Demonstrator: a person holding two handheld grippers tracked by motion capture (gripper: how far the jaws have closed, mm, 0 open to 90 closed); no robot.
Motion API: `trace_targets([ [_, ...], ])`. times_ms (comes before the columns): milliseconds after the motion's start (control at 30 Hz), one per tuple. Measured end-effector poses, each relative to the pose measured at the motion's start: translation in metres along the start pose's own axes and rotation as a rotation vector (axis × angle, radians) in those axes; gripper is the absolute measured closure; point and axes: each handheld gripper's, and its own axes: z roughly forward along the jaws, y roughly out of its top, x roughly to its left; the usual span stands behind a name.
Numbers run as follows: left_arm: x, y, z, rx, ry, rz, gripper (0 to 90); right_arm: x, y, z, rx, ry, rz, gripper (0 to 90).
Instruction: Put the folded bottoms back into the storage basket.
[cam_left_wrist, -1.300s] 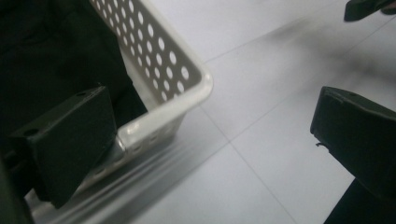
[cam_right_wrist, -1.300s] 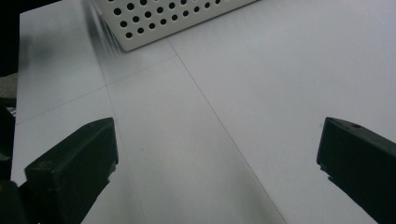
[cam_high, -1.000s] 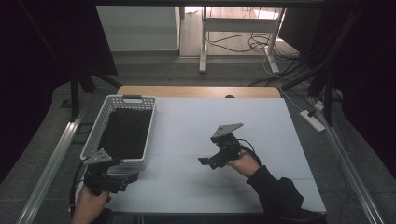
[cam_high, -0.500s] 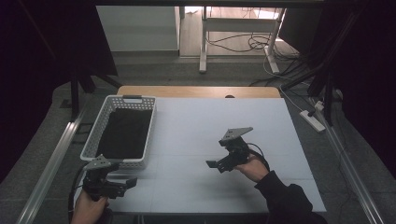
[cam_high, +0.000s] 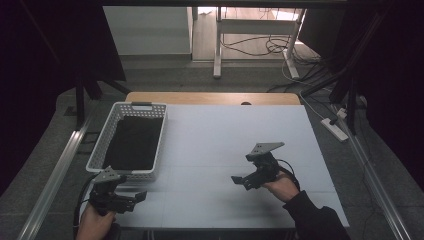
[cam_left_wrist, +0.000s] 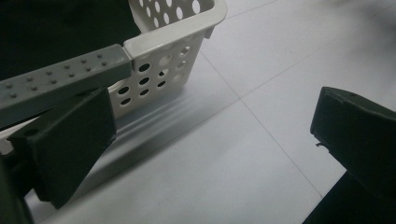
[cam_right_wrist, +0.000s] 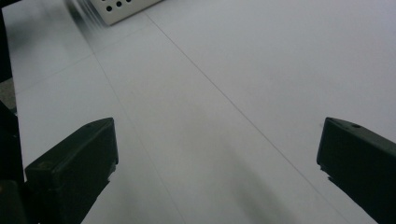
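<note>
Left gripper view — basket (cam_left_wrist: 173, 51) just beyond spread jaws, not between them.

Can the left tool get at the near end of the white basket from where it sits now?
Probably yes. The left tool is open, just in front of the white basket, whose near corner shows close beyond its jaws. Only bare table lies between them.

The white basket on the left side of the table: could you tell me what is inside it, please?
In the high view the white basket holds something flat and black covering nearly its whole floor. Whether it is cloth or a liner, and what lies beneath it, cannot be seen.
</note>
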Motion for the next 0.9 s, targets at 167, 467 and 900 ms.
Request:
trace_targets([
  [167, 0.0, 0.0, 0.001, 0.003, -0.004, -0.001, 0.0, -0.002, -0.011, -0.01, -0.005, -0.021, 0.022, 0.0],
  [467, 0.001, 0.0, 0.001, 0.007, -0.007, -0.004, 0.0, -0.002, -0.029, -0.024, 0.001, -0.051, 0.055, 0.0],
  [900, 0.001, 0.0, 0.001, 0.013, -0.007, -0.005, 0.0, 0.0, -0.058, -0.055, -0.016, -0.129, 0.112, 0.0],
])
